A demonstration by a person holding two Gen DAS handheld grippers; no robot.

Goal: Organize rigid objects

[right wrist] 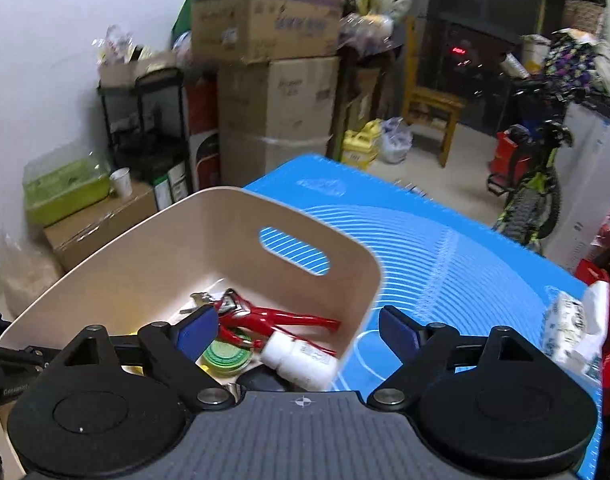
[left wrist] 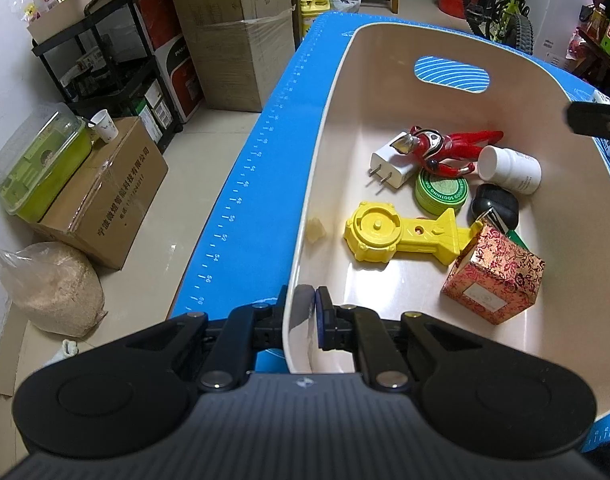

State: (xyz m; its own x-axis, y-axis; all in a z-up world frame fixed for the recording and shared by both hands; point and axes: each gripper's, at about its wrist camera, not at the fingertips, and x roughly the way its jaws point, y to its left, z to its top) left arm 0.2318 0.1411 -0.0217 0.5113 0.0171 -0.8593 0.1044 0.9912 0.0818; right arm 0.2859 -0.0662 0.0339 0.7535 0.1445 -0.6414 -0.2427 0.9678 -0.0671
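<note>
Left wrist view: left gripper [left wrist: 305, 312] clamped on the beige bin [left wrist: 333, 92] rim at 6 o'clock; yellow toy [left wrist: 401, 236] inside, center. Right wrist view: right gripper [right wrist: 297, 330] fingers spread wide, empty, above the white bottle [right wrist: 301, 362].

L gripper [left wrist: 305, 312] angled steeply down, jaws clamped tight on bin [left wrist: 385, 80] near rim. R gripper [right wrist: 297, 330] tilted down less steeply, jaws spread wide w/ nothing pinched between (pads clear of everything).
</note>
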